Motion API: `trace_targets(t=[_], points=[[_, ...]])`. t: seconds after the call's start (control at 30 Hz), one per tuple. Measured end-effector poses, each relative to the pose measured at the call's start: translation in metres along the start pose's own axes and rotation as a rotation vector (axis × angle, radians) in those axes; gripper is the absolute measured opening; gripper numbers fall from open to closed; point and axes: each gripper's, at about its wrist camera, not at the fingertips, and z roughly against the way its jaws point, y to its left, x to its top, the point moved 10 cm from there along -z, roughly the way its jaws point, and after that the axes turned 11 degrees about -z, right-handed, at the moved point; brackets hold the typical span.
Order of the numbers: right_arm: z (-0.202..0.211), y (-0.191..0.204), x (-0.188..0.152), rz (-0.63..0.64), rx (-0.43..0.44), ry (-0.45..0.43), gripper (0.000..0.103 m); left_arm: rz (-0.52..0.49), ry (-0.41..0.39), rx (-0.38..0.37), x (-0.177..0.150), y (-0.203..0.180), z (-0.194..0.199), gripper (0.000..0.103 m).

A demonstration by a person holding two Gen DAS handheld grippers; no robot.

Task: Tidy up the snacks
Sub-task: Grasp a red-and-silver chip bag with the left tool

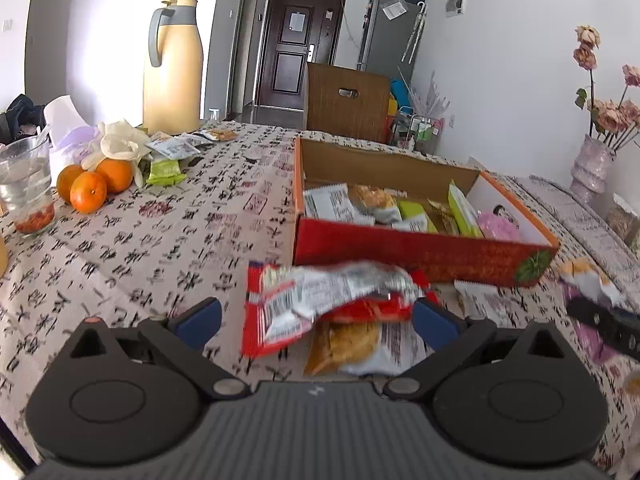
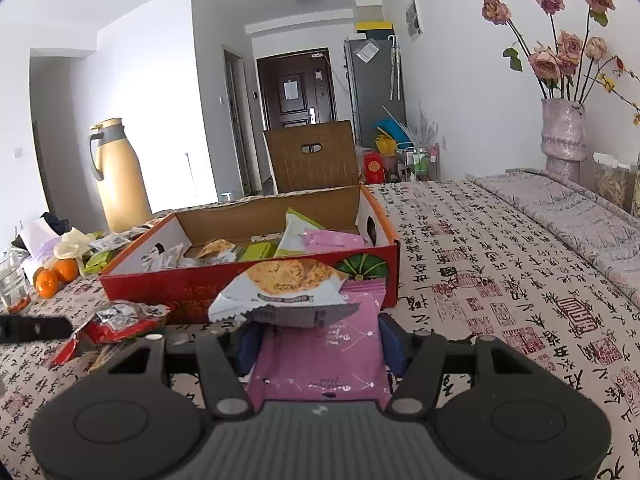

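Your right gripper [image 2: 318,344] has its blue pads clamped on a pink snack pack [image 2: 320,360], with a white cracker packet [image 2: 280,292] riding on top. The red box [image 2: 248,288] of snacks sits just ahead on the patterned tablecloth [image 2: 500,280]. A red wrapper [image 2: 116,320] lies off left.

- White walls [image 2: 460,92], lit by bright daylight from the left.
- Dark panelled door [image 1: 298,46] at corridor end.
- Grey refrigerator [image 1: 390,32] right of door.
- Wooden chair [image 2: 314,156] behind the cloth-covered counter [image 2: 500,264].
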Motion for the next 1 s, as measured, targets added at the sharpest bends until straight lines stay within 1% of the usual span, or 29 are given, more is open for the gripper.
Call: trace_targets(t=[0.1,0.17,0.3,0.4,0.53,0.67,0.87,0.93,0.97,1.0], points=[[-0.002,-0.002,-0.001,-0.004,-0.003,0.004,0.059,-0.003,0.005,-0.010,0.012,-0.001,-0.011,0.103],[-0.003,-0.003,-0.002,-0.006,-0.005,0.006,0.059,-0.003,0.024,-0.023,0.016,-0.003,-0.020,0.103],[-0.006,-0.003,-0.004,-0.007,-0.006,0.014,0.059,0.011,0.083,-0.083,0.021,-0.015,-0.043,0.103],[-0.008,-0.001,-0.004,-0.005,-0.005,0.018,0.059,-0.016,0.133,-0.050,0.016,-0.020,-0.059,0.103],[-0.010,-0.001,-0.005,0.000,-0.007,0.026,0.059,-0.010,0.193,-0.035,0.002,-0.022,-0.073,0.103],[-0.016,0.000,-0.010,0.007,-0.005,0.048,0.059,-0.002,0.193,-0.034,-0.002,-0.020,-0.075,0.103],[-0.031,-0.001,-0.027,0.031,-0.024,0.119,0.059,0.010,0.189,-0.051,-0.009,-0.021,-0.073,0.103],[-0.034,-0.003,-0.032,0.032,-0.031,0.135,0.059,0.016,0.176,-0.058,-0.010,-0.021,-0.071,0.100],[-0.035,-0.003,-0.034,0.033,-0.035,0.141,0.059,0.017,0.167,-0.058,-0.011,-0.021,-0.069,0.096],[-0.035,-0.004,-0.036,0.033,-0.037,0.146,0.059,0.020,0.157,-0.060,-0.011,-0.020,-0.067,0.095]])
